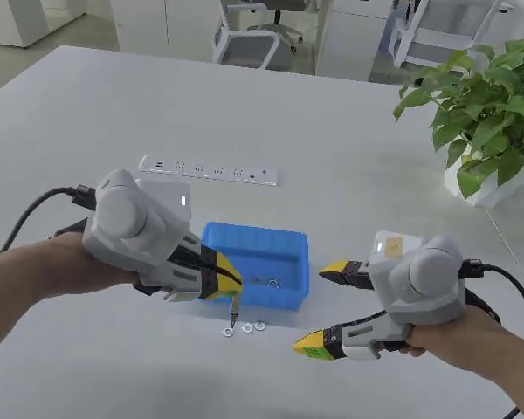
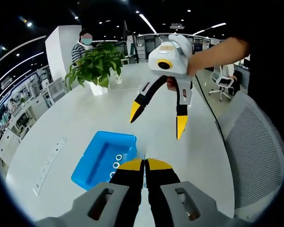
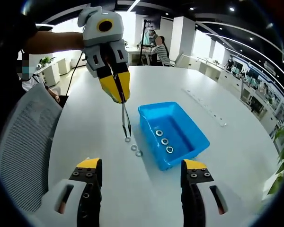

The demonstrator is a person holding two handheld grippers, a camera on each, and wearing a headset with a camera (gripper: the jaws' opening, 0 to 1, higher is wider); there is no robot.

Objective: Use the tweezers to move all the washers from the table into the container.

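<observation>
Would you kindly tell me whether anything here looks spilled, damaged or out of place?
Nothing stands out: the container sits flat, three washers lie inside, and three more wait on the table by the tweezers.

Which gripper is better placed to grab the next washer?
Left: the left gripper is shut on thin metal tweezers, tips at silver washers beside the blue plastic container; the right gripper is open, empty.

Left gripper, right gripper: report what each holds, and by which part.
The left gripper is shut on the tweezers, clamping their upper end, tips pointing down. The right gripper is open, holding nothing.
</observation>
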